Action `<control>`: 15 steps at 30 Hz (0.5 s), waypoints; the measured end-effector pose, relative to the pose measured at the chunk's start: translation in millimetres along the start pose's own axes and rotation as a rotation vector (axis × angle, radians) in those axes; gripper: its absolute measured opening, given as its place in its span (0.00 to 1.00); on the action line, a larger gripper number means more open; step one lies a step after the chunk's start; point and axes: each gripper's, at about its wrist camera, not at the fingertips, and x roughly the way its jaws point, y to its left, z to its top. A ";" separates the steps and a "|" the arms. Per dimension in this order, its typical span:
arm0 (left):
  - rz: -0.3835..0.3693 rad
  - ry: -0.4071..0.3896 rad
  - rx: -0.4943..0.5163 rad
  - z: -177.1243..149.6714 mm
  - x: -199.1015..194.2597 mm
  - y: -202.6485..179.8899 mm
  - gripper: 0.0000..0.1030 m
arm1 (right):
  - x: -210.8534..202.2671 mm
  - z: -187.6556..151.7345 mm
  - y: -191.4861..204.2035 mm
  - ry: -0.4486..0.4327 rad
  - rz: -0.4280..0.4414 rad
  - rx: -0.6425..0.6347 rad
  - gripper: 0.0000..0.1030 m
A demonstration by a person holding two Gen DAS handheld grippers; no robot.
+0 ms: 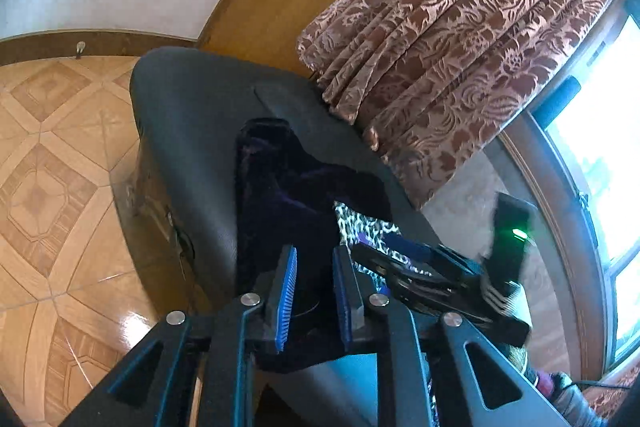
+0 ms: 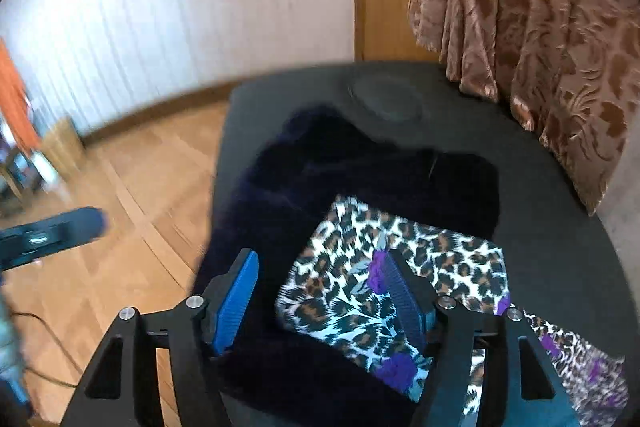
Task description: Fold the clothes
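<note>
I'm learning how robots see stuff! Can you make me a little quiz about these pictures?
1. True or false: the leopard-print cloth lies on the dark velvet garment.
2. What hangs beside the black table? A) towel B) patterned curtain C) coat
3. Fill in: the right gripper is ____, holding nothing.

Key: 1 true; 2 B; 3 open
</note>
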 end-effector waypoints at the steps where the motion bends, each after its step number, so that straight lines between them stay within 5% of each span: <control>1: -0.004 0.009 0.001 -1.0 2.7 -0.3 0.17 | 2.3 -1.6 -0.4 0.019 -0.019 -0.002 0.04; 11: -0.067 0.070 0.081 -29.0 27.8 -42.1 0.17 | -68.6 -8.5 -39.4 -0.094 0.027 0.151 0.01; 14: -0.087 0.078 0.083 -36.6 25.7 -50.6 0.17 | -67.6 -5.9 -33.7 -0.076 0.059 0.117 0.08; 15: -0.090 0.079 0.089 -39.3 23.9 -52.8 0.17 | -62.0 -3.3 -29.0 -0.059 0.076 0.099 0.23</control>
